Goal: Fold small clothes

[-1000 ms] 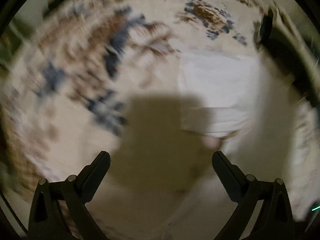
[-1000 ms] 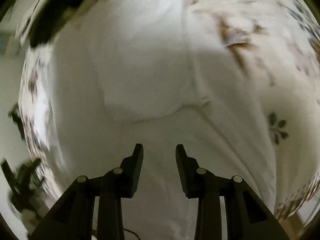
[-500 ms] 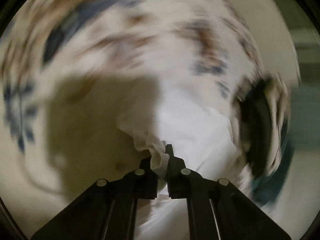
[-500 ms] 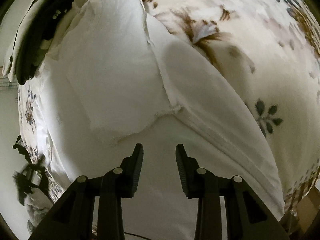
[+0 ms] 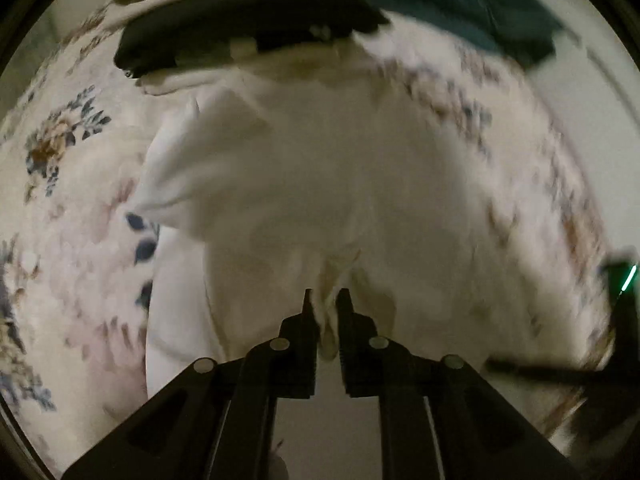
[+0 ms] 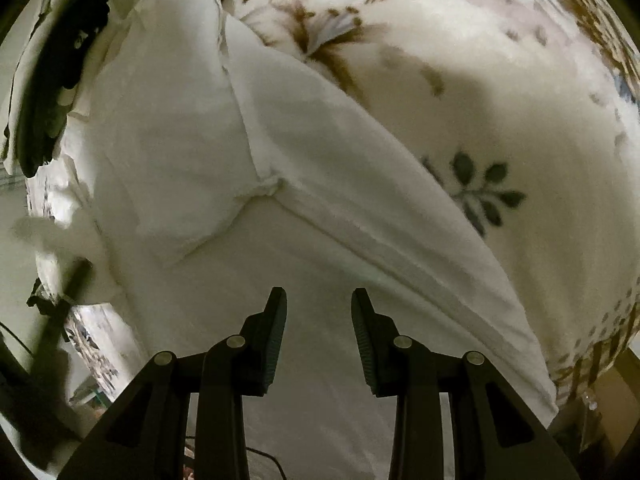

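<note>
Left tongs (image 5: 326, 300): nearly closed, clenched on a bunched fold of the white garment (image 5: 320, 184); we see cloth pinched in the narrow gap between the two tips.
Right tongs (image 6: 319, 300): parted with a clear gap, holding nothing; we see only flat white cloth between and below the tips, and can't tell whether they touch it.
White garment (image 6: 280, 168): spread on the floral bedspread (image 6: 520, 120). In the left view it rises from the pinch and fans out ahead. In the right view it lies ahead and to the left of the tongs, with a hemmed band running diagonally down to the right.
Seam junction (image 6: 272, 188): small puckered corner well ahead of the right tongs.
Edges: bedspread drops off at lower right in the right view; the left view is blurred along its right side.
Neighbours: black and beige clothes (image 5: 240, 36) stacked at the garment's far end, dark green cloth (image 5: 480, 4) beside them.
Open room: bare floral bedspread (image 5: 72, 200) left of the garment in the left view, and right of it in the right view.
</note>
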`<state>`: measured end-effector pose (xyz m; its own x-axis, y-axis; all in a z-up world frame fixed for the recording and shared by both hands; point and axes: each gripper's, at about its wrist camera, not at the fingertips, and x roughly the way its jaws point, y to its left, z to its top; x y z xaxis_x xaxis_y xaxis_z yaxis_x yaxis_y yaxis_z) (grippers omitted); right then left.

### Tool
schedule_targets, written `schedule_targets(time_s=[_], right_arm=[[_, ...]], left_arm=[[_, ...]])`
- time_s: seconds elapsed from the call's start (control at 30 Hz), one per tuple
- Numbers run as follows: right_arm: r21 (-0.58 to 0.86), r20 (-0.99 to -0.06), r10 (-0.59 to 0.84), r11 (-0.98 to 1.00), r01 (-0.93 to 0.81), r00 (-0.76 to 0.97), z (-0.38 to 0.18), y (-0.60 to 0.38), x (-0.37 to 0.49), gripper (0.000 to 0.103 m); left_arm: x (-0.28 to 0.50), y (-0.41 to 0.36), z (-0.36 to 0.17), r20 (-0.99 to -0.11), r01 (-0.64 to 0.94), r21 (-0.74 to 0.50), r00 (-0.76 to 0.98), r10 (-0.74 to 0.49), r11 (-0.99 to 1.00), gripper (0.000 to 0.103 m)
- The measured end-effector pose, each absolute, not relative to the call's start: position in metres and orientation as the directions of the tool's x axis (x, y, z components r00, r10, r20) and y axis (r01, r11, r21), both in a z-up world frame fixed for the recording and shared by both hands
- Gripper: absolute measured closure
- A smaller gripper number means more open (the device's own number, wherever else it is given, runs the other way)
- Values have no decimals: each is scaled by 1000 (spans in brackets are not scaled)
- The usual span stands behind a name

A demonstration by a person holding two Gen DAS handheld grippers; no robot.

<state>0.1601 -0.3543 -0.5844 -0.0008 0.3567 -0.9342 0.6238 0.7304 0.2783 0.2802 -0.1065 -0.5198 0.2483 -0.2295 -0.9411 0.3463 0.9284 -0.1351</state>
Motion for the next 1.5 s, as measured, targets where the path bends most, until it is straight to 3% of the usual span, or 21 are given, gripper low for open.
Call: schedule_targets(time_s=[0.03,0.07,0.13,0.17,0.2,0.27,0.47,0.73,0.77,0.8,1.0,1.17,1.27,1.33,1.37,1.4,1.5], right_arm=[[279,-935,355,735,617,0,-581,-357,160,67],[280,-936,352,743,608,0,-576,-359,161,67],[298,-934,357,757,581,14,-567,-363,163,64],[313,-932,363,766,562,25,-562,-362,167,62],[337,-926,375,776,533,39,-556,-359,173,59],[393,-909,411,791,469,70,-546,-347,192,53],[498,-867,479,842,206,138,-539,-297,295,49],[524,-851,524,852,13,-40,-591,-198,394,50],[511,-859,511,859,-11,-15,-586,-195,390,70],[492,-870,492,870,-21,17,-586,-185,393,100],[505,-856,472,850,151,209,-552,-233,366,100],[384,-907,295,871,306,299,-528,-284,351,100],[316,-943,251,884,344,219,-534,-297,348,95],[363,-932,318,848,386,177,-541,-316,338,76],[401,-916,356,817,414,185,-543,-325,331,61],[428,-904,382,795,430,194,-548,-327,327,54],[502,-861,469,726,469,196,-560,-340,308,54]], left_arm=[[269,-104,-522,-946,360,-116,245,-214,925,89],[264,-100,-521,-947,362,-108,247,-207,926,79],[258,-80,-525,-954,343,-55,258,-151,938,55],[253,-67,-526,-958,325,-26,262,-116,945,33],[251,-54,-526,-958,310,-9,269,-97,951,24],[248,-26,-525,-956,245,42,293,-33,969,24],[253,47,-539,-956,2,104,276,100,995,24],[262,69,-539,-947,-155,73,298,117,985,24],[264,71,-539,-947,-157,74,298,118,985,24],[264,71,-539,-947,-156,72,299,117,985,24],[267,78,-541,-946,-163,66,303,114,984,24],[268,83,-543,-946,-186,71,299,126,980,24],[269,84,-542,-945,-203,77,297,136,976,24],[270,84,-541,-945,-206,65,301,126,976,24],[271,84,-541,-945,-204,66,302,127,977,24],[272,83,-541,-945,-200,66,302,126,978,24],[277,76,-544,-947,-176,53,304,106,983,24]])
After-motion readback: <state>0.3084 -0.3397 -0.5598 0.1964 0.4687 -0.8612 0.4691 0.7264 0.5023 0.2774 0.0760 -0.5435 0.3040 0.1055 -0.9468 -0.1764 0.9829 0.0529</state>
